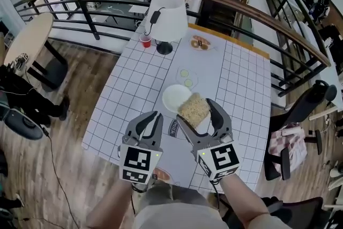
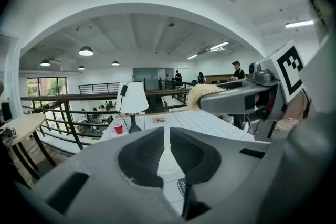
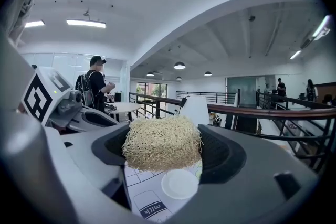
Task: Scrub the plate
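Two grippers hang over the gridded table's near end. The right gripper clamps a straw-coloured scrub pad above the white plate's near right rim. The left gripper, jaws together and empty, sits just left. A lamp stands at the far end.
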### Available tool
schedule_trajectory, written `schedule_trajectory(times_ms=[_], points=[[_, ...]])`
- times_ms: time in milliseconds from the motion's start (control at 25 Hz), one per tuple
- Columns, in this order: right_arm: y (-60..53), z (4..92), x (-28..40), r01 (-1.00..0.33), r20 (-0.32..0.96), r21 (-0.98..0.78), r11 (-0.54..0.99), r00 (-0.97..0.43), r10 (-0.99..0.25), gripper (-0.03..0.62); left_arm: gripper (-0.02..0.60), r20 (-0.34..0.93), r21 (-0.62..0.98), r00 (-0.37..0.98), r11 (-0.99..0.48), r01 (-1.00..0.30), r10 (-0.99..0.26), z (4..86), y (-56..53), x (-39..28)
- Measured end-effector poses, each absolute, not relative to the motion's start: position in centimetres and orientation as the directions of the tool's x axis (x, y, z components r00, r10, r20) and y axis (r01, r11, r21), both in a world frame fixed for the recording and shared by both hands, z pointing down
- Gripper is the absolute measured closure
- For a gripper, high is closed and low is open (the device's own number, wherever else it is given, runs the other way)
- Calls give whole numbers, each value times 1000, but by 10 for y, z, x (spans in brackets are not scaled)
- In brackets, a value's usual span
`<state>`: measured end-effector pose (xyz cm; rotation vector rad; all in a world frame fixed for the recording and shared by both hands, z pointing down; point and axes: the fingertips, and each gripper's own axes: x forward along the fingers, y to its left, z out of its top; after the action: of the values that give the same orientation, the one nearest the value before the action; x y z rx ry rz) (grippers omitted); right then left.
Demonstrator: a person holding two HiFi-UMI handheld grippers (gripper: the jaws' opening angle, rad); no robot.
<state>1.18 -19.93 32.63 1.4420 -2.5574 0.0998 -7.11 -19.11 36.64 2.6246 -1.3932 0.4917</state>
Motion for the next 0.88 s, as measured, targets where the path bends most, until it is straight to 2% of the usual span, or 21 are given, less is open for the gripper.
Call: schedule_trajectory(times_ms=[200,520,880], points=[[-243,356,13,-842,241,66,535,-507,-828,217,491,413,-49,512,-580,-813,-753,402,-221,-67],[-308,423,12,-809,292,169,563,-504,-813,217,491,477,12,471,-530,-848,-742,470,-275,-69],[-347,500,-10,-768,387,137,625,-540,-748,217,491,581,46,442,-515,-856,-683,551,-311,-71]])
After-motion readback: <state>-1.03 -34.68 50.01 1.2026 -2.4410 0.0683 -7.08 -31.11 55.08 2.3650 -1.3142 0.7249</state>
